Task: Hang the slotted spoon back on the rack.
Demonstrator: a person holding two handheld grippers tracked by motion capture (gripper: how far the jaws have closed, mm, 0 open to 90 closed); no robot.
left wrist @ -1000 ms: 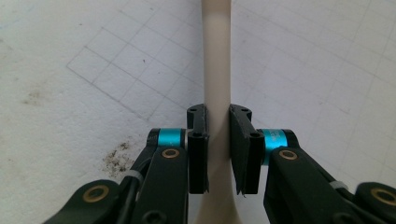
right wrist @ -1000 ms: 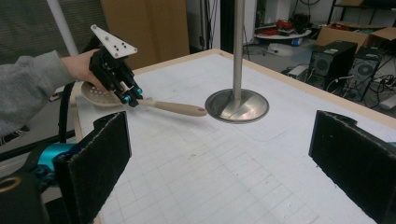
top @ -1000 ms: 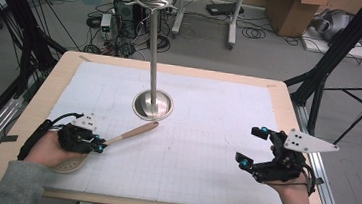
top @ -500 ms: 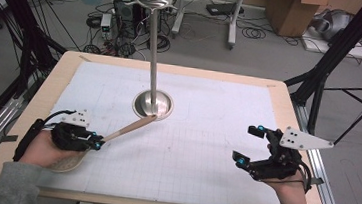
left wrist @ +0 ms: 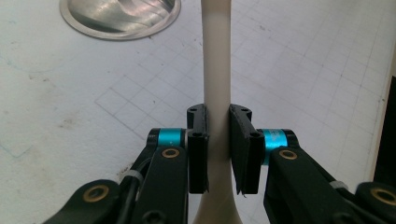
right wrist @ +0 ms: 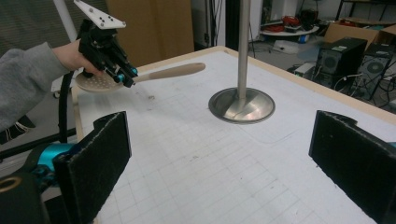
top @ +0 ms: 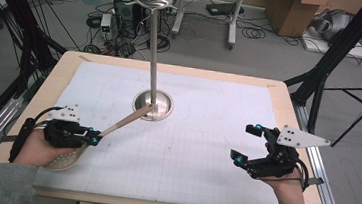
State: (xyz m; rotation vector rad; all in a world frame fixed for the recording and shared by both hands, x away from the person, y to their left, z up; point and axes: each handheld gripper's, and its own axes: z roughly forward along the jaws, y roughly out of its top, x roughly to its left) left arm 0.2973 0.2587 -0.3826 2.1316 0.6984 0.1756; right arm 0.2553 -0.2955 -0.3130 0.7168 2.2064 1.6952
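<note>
Your left tongs (top: 94, 139) are clamped on the neck of the wooden skimmer spoon (top: 116, 125), just ahead of its perforated bowl, which sits under your left hand (top: 39, 144). The spoon is lifted off the worktop (top: 211, 85). Its long axis runs from the tongs toward the metal stand (top: 152, 99), handle tip pointing at the round base. Your right tongs (top: 242, 145) stand wide apart, well away, holding nothing.

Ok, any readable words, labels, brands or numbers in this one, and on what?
None can be read.
The mat carries a printed grid, no lettering.
The cardboard boxes behind the table show no legible print.
The grey plate on the right gripper bears dots, no text.
</note>
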